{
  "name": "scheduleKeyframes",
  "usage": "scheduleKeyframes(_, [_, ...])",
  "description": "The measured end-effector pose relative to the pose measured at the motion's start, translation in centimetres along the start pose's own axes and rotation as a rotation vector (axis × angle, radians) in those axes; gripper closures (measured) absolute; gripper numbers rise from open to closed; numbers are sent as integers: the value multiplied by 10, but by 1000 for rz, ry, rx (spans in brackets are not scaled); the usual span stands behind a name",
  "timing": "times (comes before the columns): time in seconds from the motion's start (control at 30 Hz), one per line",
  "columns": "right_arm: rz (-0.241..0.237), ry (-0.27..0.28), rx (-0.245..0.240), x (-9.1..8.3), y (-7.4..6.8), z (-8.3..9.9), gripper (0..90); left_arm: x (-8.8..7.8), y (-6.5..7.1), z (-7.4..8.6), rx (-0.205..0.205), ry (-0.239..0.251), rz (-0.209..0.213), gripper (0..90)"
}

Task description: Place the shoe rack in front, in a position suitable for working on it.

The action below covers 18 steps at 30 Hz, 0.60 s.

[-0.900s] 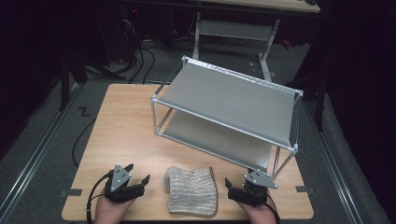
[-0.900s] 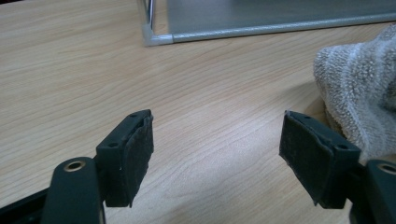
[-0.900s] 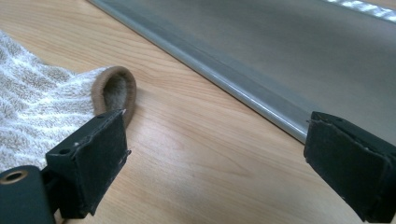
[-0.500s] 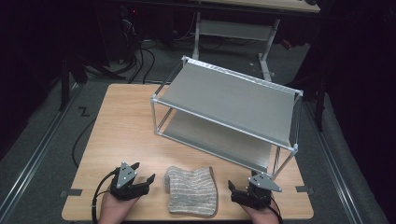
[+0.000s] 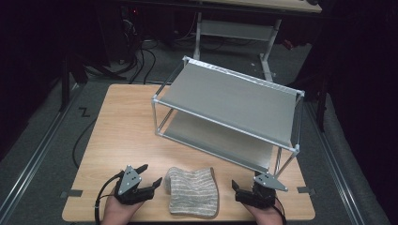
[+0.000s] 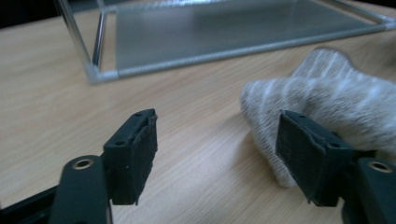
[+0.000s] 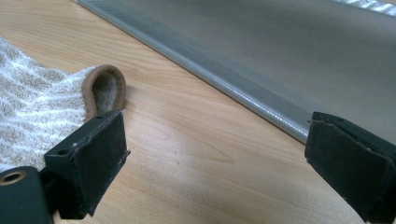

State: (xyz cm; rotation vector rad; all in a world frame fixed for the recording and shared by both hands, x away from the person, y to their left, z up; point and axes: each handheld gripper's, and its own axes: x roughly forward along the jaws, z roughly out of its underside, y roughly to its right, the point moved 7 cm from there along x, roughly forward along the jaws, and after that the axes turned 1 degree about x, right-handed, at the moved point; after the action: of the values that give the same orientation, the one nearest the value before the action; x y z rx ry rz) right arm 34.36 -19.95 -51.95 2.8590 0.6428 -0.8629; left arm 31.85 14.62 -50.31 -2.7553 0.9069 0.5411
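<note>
The cloth [image 5: 192,191] lies folded on the counter [image 5: 122,126] at its near edge, between the two grippers and in front of the shelf rack [image 5: 230,115]. The left gripper [image 5: 149,174] sits just left of the cloth with its jaws apart and nothing clamped; in the left gripper view one jaw stands in front of the cloth's [image 6: 327,100] edge. The right gripper [image 5: 237,191] sits just right of the cloth, jaws apart over bare wood, with the cloth's [image 7: 37,107] brown-trimmed corner beside one jaw.
</note>
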Motion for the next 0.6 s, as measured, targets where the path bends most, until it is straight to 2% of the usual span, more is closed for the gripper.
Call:
scheduleKeyframes(0.07, [-2, 0, -17, 0, -1, -1, 55, -6, 8, -9, 14, 45, 18, 333])
scheduleKeyframes(0.1, [-3, 2, -18, -1, -3, -1, 59, -14, 22, -19, 28, 97, 58, 369])
scheduleKeyframes(0.13, [-3, 2, -18, -1, -3, -1, 59, -14, 22, -19, 28, 97, 58, 404])
scheduleKeyframes(0.17, [-5, 2, -19, -1, -5, 0, 64, -17, 43, -26, 54, 119, 127, 453])
scheduleKeyframes(0.2, [-5, 2, -19, -1, -5, 0, 64, -17, 43, -26, 54, 119, 127, 496])
scheduleKeyframes(0.23, [-7, 3, -23, -1, -5, 0, 66, -17, 55, -28, 77, 116, 152, 496])
scheduleKeyframes(0.3, [-12, 3, -27, 0, -6, -1, 70, -12, 80, -26, 136, 84, 218, 573])
scheduleKeyframes(0.37, [-20, 1, -28, 1, -8, -1, 78, -3, 101, -19, 178, 31, 276, 630])
scheduleKeyframes(0.4, [-22, -2, -30, 1, -9, -1, 80, 7, 113, -10, 215, -27, 305, 644])
scheduleKeyframes(0.43, [-22, -2, -30, 1, -9, -1, 80, 7, 113, -10, 215, -27, 305, 655])
scheduleKeyframes(0.47, [-22, -4, -32, 1, -9, -1, 82, 12, 116, -5, 240, -61, 307, 655])
scheduleKeyframes(0.5, [-23, 0, -39, 1, -9, -1, 84, 20, 114, 2, 272, -114, 272, 656])
scheduleKeyframes(0.53, [-23, 0, -39, 1, -9, -1, 84, 20, 114, 2, 272, -114, 272, 658])
scheduleKeyframes(0.57, [-22, 1, -39, 0, -8, -1, 90, 22, 111, 5, 289, -133, 254, 659])
scheduleKeyframes(0.6, [-20, 4, -35, -1, -8, -1, 93, 27, 101, 11, 298, -166, 214, 660])
